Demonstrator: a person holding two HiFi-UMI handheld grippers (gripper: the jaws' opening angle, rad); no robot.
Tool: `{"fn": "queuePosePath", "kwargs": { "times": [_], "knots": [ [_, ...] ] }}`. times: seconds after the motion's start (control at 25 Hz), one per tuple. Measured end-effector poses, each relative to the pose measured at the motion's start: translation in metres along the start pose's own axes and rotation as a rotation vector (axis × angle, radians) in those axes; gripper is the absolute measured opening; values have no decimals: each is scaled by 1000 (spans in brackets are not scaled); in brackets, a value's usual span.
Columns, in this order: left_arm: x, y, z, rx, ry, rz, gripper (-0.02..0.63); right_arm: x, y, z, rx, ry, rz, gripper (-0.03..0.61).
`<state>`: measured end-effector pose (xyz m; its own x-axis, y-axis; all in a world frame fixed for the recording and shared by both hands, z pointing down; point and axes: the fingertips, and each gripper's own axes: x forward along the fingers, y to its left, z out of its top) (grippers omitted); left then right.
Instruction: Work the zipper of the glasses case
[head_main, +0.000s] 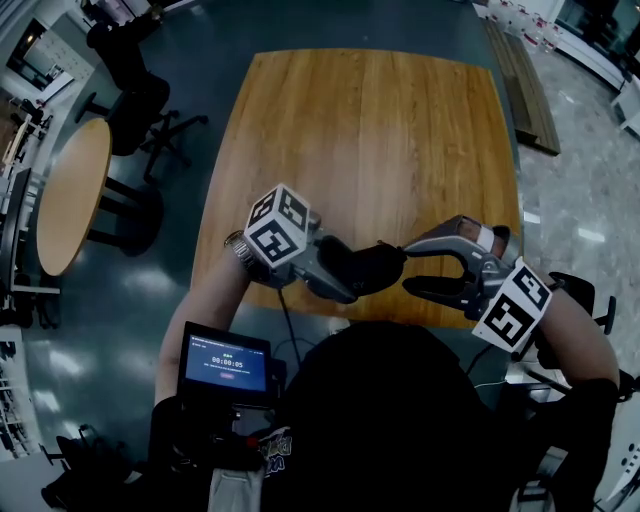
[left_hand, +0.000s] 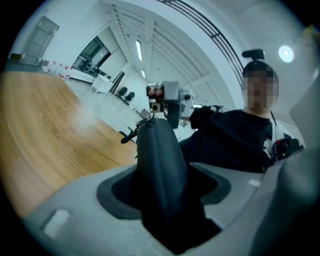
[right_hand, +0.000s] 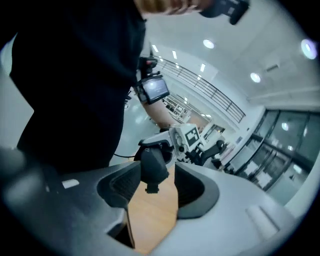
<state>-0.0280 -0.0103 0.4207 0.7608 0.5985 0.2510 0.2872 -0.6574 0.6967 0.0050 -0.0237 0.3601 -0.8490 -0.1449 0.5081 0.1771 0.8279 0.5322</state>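
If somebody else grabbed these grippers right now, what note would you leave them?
Left hand-held gripper: shut on the glasses case, holding it in the air over the near part of the table.
Right hand-held gripper: open, jaws around the case's end, with the zipper pull dangling between them, not pinched.
Done: case lifted.
Left: pinch the pull and run the zipper. I can't tell if it's zipped.

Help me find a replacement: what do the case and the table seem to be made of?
The case: dark, matte, smooth, probably faux leather or coated fabric over a stiff shell; it holds a rounded shape and shows only dull sheen. The table: wood or wood-look laminate, going by the plank grain and satin shine.
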Motion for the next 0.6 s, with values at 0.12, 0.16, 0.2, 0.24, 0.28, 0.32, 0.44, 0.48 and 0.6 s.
{"fn": "queuePosePath", "kwargs": {
  "times": [0.12,0.16,0.2,0.24,0.28,0.32,0.44,0.48,0.6],
  "knots": [
    [1,4,-13,84,146,106,291,-5,-10,-10,205,-33,115,156],
    [1,5,-16,125,197,145,291,-3,-11,-12,267,-58,160,156],
    [2,6,-17,169,249,186,290,1,-10,-16,334,-82,208,155],
    [2,9,-18,216,302,229,288,5,-6,-21,406,-89,262,153],
    [3,12,-19,265,356,273,288,8,-2,-29,474,-80,318,153],
    [3,16,-20,315,408,316,287,12,2,-36,531,-73,366,153],
    [3,30,-17,450,521,434,285,20,-3,-41,659,-127,439,144],
    [2,33,-17,480,554,464,285,22,-6,-41,697,-145,458,143],
    [-4,42,-19,543,643,532,285,27,-10,-43,811,-161,529,144]
  ]
}}
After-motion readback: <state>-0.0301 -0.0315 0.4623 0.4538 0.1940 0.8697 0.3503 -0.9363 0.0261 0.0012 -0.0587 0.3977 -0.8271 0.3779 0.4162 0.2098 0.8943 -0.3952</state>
